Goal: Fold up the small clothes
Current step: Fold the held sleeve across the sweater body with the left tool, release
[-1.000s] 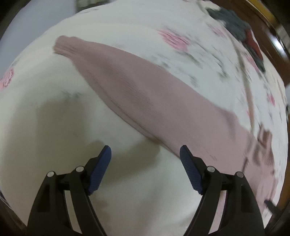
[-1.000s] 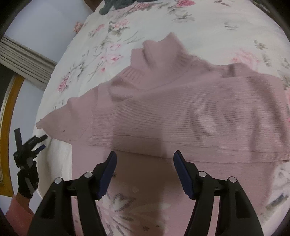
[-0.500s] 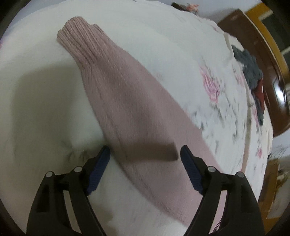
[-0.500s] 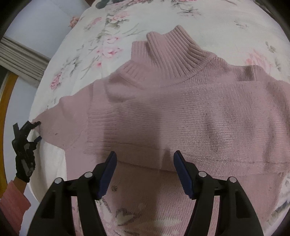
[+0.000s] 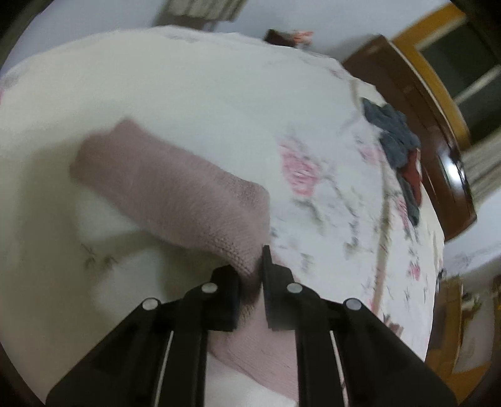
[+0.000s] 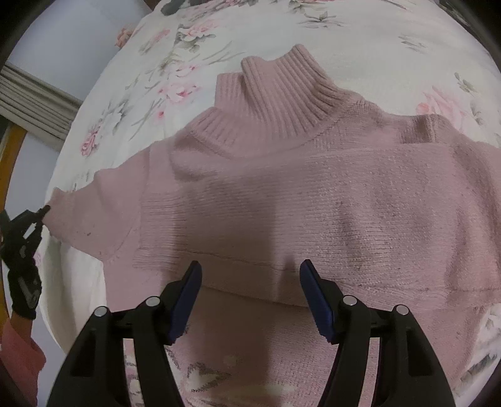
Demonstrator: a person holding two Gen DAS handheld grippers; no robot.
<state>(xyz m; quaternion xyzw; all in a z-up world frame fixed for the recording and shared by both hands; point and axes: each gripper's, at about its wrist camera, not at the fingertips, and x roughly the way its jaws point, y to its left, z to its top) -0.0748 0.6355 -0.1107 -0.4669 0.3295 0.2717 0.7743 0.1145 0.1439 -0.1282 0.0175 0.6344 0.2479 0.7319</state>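
Observation:
A pink knit turtleneck sweater [image 6: 281, 194] lies flat on a floral bed sheet [image 6: 150, 78], collar away from me, with one sleeve folded across its chest. My right gripper [image 6: 250, 281] hovers open over the folded sleeve's near edge, holding nothing. In the left wrist view, the other sleeve [image 5: 175, 191] stretches out to its ribbed cuff at upper left. My left gripper [image 5: 250, 275] is shut on this sleeve, the knit bunched between its black fingers. The left gripper [image 6: 40, 216] also shows at the far left of the right wrist view, gripping the sleeve's end.
A heap of grey and red clothes [image 5: 397, 137] lies at the far side of the bed. A dark wooden headboard [image 5: 416, 103] and a yellow door frame [image 5: 435, 18] stand behind it. A gloved hand with a pink sleeve [image 6: 18, 344] holds the left gripper.
My left gripper went from open over the sleeve to shut on it, and the sleeve now rises off the sheet. My right gripper came closer to the sweater and stayed open.

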